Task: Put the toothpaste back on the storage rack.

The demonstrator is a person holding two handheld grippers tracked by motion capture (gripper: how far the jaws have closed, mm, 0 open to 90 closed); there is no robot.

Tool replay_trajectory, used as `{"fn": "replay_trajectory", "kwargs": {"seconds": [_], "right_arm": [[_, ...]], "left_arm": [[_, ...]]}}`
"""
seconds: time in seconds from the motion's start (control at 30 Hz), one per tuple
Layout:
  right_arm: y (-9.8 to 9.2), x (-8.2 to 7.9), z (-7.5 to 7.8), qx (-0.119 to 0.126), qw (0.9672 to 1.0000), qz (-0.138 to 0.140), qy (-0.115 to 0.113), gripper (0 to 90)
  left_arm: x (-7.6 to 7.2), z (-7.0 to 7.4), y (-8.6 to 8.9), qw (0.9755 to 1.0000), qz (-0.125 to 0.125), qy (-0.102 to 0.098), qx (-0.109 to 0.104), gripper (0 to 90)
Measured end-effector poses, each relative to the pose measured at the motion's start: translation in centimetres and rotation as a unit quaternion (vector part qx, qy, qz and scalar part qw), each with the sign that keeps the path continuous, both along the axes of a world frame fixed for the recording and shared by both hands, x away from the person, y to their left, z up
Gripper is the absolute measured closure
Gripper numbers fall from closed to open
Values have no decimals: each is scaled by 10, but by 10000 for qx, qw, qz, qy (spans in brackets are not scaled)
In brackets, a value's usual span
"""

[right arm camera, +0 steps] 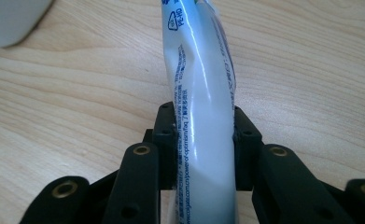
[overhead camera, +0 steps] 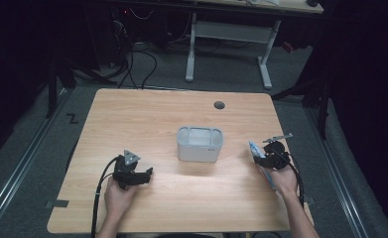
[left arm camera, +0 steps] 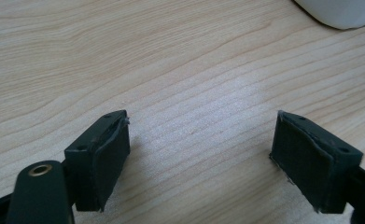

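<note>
Your toothpaste tube [right arm camera: 203, 93] bore a triangle recycling mark reading PE-HD near its far end, and a colgate web address in small print along its side.

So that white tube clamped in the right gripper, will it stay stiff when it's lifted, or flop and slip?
The tube will probably bend: its wall already shows dents and creases above the right gripper. Its glossy skin looks slippery, so it may slide. It seems light, being flattened and partly squeezed out.

Wooden table [overhead camera: 132, 114]; grey bin [overhead camera: 200, 144] at centre.
</note>
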State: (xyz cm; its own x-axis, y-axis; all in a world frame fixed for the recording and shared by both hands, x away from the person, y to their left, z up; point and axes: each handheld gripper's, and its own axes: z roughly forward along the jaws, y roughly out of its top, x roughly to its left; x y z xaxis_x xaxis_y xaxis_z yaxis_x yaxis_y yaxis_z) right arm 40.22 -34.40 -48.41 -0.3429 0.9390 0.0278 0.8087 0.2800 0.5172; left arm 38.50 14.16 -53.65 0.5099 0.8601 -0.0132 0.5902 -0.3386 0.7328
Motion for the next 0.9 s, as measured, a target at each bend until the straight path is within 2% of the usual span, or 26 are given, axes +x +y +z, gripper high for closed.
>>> {"fn": "replay_trajectory", "kwargs": {"seconds": [0.2, 0.37, 0.57, 0.9], "right_arm": [[0, -5, 11, 45, 9998, 78, -160, 698], [3, -8, 22, 189, 9991, 129, -345, 698], [4, -11, 27, 255, 9985, 184, -437, 697], [9, -14, 38, 345, 9963, 312, -728, 695]], "left_arm": [[0, 0, 0, 10000, -1, 0, 1, 195], [0, 0, 0, 10000, -1, 1, -1, 195], [0, 0, 0, 10000, -1, 0, -1, 195], [0, 0, 0, 10000, 1, -1, 1, 195]]}}
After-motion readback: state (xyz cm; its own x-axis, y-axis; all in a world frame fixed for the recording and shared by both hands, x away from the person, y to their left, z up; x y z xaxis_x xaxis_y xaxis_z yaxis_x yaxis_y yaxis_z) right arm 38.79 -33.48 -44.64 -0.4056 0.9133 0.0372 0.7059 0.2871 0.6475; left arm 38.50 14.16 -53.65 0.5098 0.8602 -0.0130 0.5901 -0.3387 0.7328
